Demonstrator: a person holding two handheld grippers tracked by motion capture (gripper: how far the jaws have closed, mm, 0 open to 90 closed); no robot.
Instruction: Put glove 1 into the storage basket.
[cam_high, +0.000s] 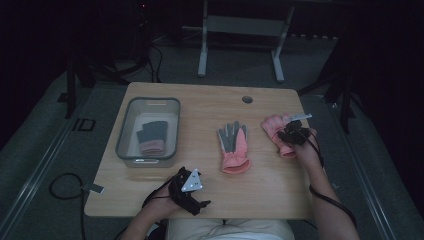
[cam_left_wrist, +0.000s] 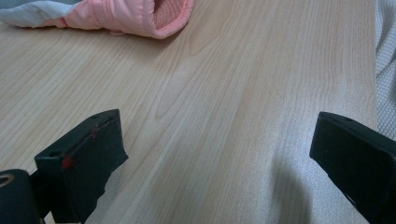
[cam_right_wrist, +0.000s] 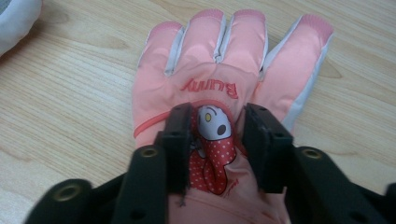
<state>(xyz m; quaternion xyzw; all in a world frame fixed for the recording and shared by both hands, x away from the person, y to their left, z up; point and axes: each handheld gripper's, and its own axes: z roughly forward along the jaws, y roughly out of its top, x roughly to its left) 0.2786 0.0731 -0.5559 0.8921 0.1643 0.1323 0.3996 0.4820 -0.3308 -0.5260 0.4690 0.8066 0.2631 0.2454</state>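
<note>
The right gripper (cam_right_wrist: 217, 149) sits on the pink Bunny glove (cam_right_wrist: 233, 70) at the tabletop's (cam_high: 200, 105) right side, its fingers (cam_right_wrist: 180, 140) pinching a fold of the glove's back, fingertips pointing away. The left gripper (cam_left_wrist: 219, 154) rests spread, well apart.

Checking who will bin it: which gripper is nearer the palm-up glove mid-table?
Left gripper, resting just off the palm-up glove's cuff; the right gripper is over the other glove.

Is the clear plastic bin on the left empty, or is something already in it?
Not empty. The high view shows the clear plastic bin holding one dark grey glove with a pink cuff, lying flat on its bottom.
</note>
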